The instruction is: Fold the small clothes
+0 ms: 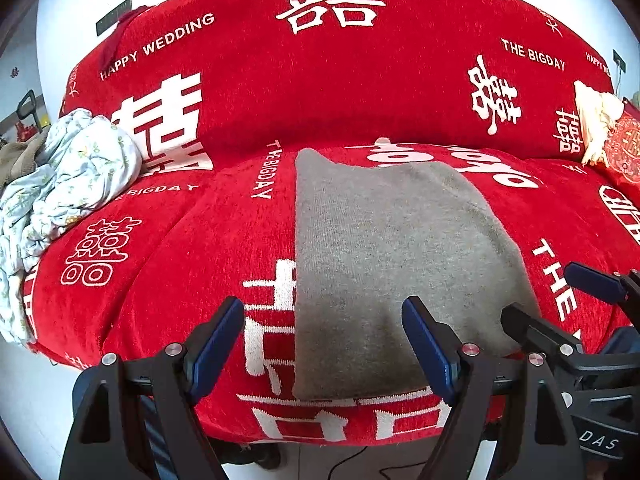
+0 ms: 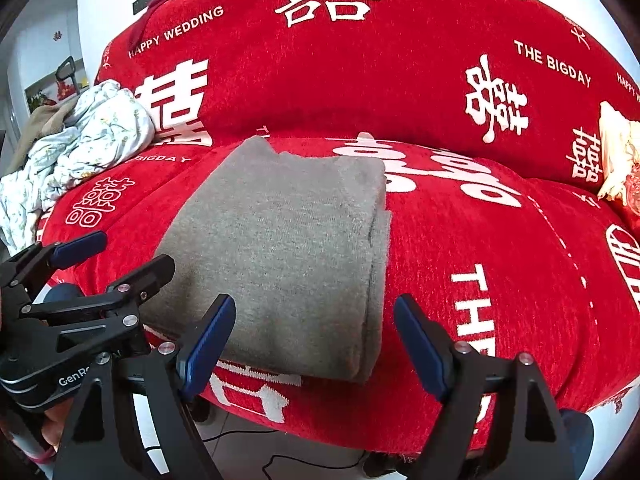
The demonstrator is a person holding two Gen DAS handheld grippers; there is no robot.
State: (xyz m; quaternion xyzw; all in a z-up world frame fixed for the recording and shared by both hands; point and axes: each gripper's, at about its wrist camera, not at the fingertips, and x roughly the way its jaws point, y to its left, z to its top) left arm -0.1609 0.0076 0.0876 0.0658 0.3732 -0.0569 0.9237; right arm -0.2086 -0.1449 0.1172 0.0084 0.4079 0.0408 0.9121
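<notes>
A grey knit garment (image 1: 384, 248) lies folded into a long rectangle on the red sofa seat (image 1: 200, 280). In the right wrist view it (image 2: 288, 252) shows a doubled fold along its right edge. My left gripper (image 1: 324, 348) is open and empty, just in front of the garment's near edge. My right gripper (image 2: 314, 344) is open and empty, over the garment's near right corner. The right gripper also shows at the right edge of the left wrist view (image 1: 560, 300), and the left gripper shows at the left of the right wrist view (image 2: 120, 256).
A crumpled pale floral cloth (image 1: 68, 176) sits on the sofa's left end. A cream cloth (image 1: 596, 120) and a red cushion (image 1: 624, 148) sit at the right end. The sofa back (image 1: 340, 80) rises behind. White floor with a cable (image 2: 248, 440) lies below the seat edge.
</notes>
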